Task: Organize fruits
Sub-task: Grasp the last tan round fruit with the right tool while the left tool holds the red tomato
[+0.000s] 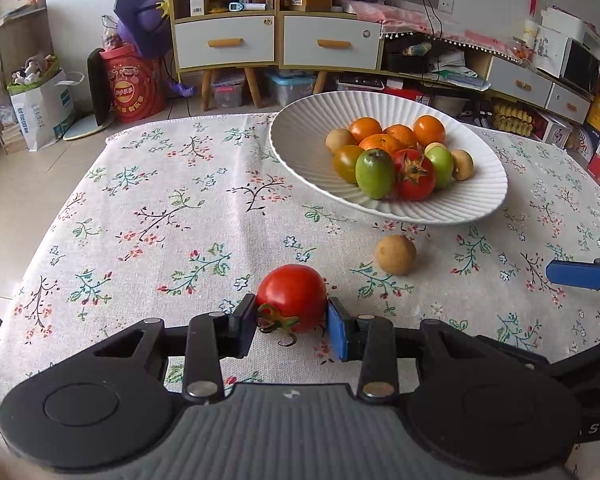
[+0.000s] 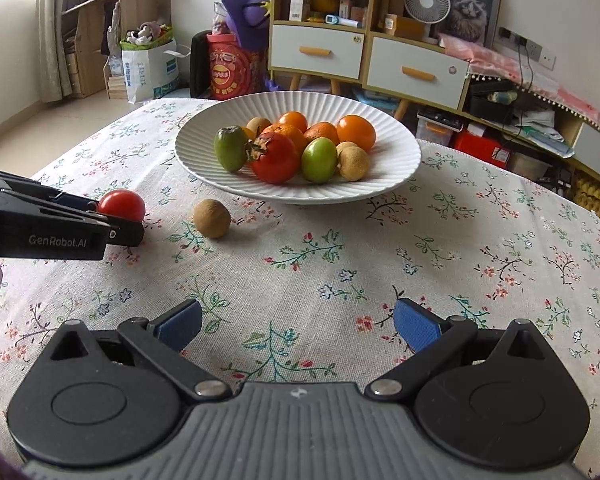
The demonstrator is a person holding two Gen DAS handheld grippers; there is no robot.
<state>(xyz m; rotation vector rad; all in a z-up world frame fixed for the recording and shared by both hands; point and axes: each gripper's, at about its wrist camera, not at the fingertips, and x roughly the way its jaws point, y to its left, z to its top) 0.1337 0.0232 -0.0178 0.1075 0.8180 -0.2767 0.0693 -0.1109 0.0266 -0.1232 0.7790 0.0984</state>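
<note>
My left gripper (image 1: 291, 314) is shut on a red tomato (image 1: 292, 296), its blue pads pressing both sides, just over the flowered tablecloth. The same tomato (image 2: 122, 205) shows at the left of the right wrist view, clamped in the left gripper (image 2: 118, 216). A small brown round fruit (image 1: 396, 255) (image 2: 211, 218) lies loose on the cloth between the tomato and a white ribbed plate (image 1: 300, 136) (image 2: 396, 160). The plate holds several fruits: oranges, green ones, a red tomato, small brown ones. My right gripper (image 2: 296, 326) stands open over bare cloth, nothing between its fingers; one blue fingertip (image 1: 576, 275) shows at the right edge.
The table (image 1: 160, 200) is covered by a flowered cloth; its far edge lies just behind the plate. Beyond it stand a cabinet with drawers (image 1: 276, 40), a red snack tub (image 1: 134, 88), bags and boxes on the floor.
</note>
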